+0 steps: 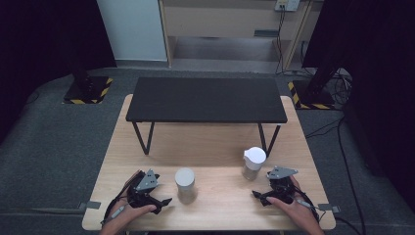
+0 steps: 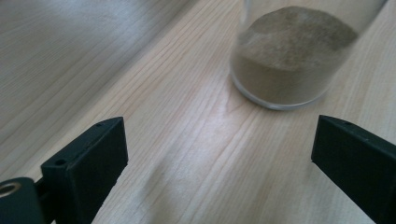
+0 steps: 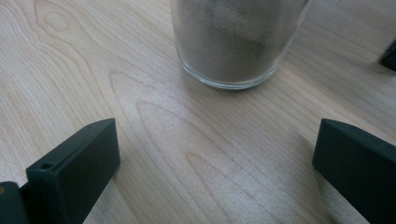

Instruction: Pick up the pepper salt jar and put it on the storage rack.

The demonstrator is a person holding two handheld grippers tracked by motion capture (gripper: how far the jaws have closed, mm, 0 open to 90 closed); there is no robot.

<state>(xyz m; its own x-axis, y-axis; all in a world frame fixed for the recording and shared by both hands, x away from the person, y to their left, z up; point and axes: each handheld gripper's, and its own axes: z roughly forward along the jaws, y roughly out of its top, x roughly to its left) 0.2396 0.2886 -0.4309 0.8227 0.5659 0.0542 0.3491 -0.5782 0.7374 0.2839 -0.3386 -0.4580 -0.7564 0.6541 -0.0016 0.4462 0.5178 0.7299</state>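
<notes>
Light wood table [image 1: 215, 147], small black shelf [image 1: 205, 99] at back. Left tongs [image 1: 155, 201] wide open, holding nothing; left jar [image 1: 185, 184] of sand near, at 2 o'clock. Right tongs [image 1: 259, 196] wide open, empty; right jar [image 1: 253, 163] with spout lid near, at 12 o'clock. Both jars upright, each closest to own-side tongs.

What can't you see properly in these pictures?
- Left gripper view: the top and lid of the jar with brown powder, cut off by the upper edge.
- Right gripper view: the upper part of the second jar, cut off by the upper edge.
- High view: the left gripper and right gripper are too small to judge the jaw opening.
</notes>
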